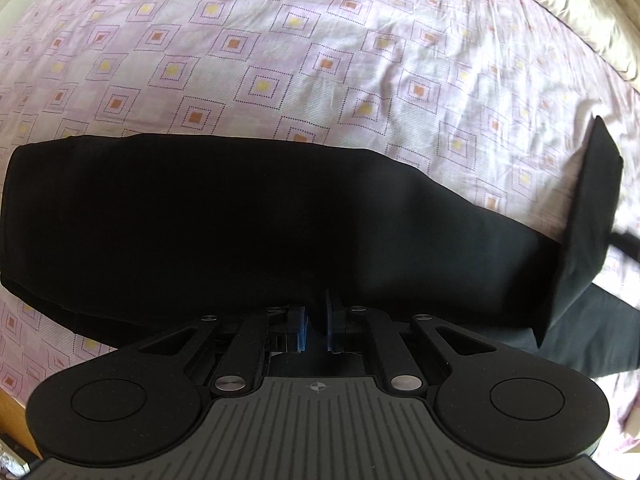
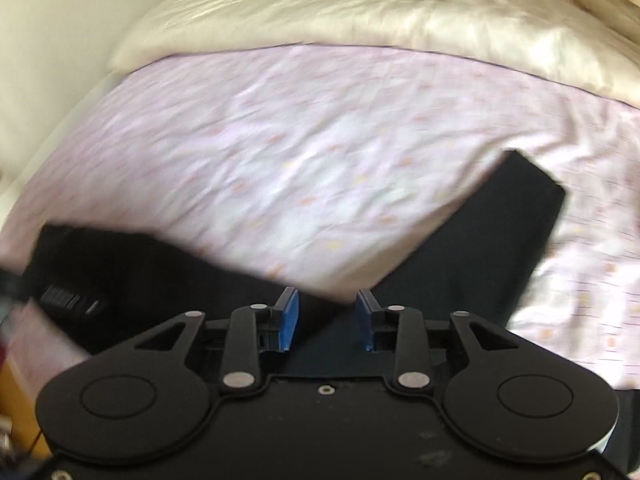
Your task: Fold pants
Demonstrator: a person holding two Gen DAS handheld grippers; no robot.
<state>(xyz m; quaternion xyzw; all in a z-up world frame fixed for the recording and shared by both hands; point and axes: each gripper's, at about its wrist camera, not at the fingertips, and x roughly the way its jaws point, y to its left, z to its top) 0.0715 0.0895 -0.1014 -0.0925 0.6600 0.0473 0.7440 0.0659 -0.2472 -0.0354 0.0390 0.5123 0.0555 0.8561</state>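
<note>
Black pants [image 1: 224,224] lie across a pink patterned bedsheet [image 1: 256,56], folded lengthwise, with the waist end at the left. At the right a leg end [image 1: 588,216] stands lifted and folded over. My left gripper [image 1: 316,320] sits at the near edge of the pants with its blue pads close together on a fold of black fabric. In the blurred right wrist view the pants [image 2: 472,256] run under my right gripper [image 2: 327,312], which is open with its blue pads wide apart above the cloth. The left gripper [image 2: 68,296] shows there at the left.
A cream quilt [image 2: 360,12] is bunched along the far side of the bed, also seen in the left wrist view [image 1: 560,8]. A wooden bed edge [image 1: 8,416] shows at the near left. A pale wall [image 2: 48,40] rises at the left.
</note>
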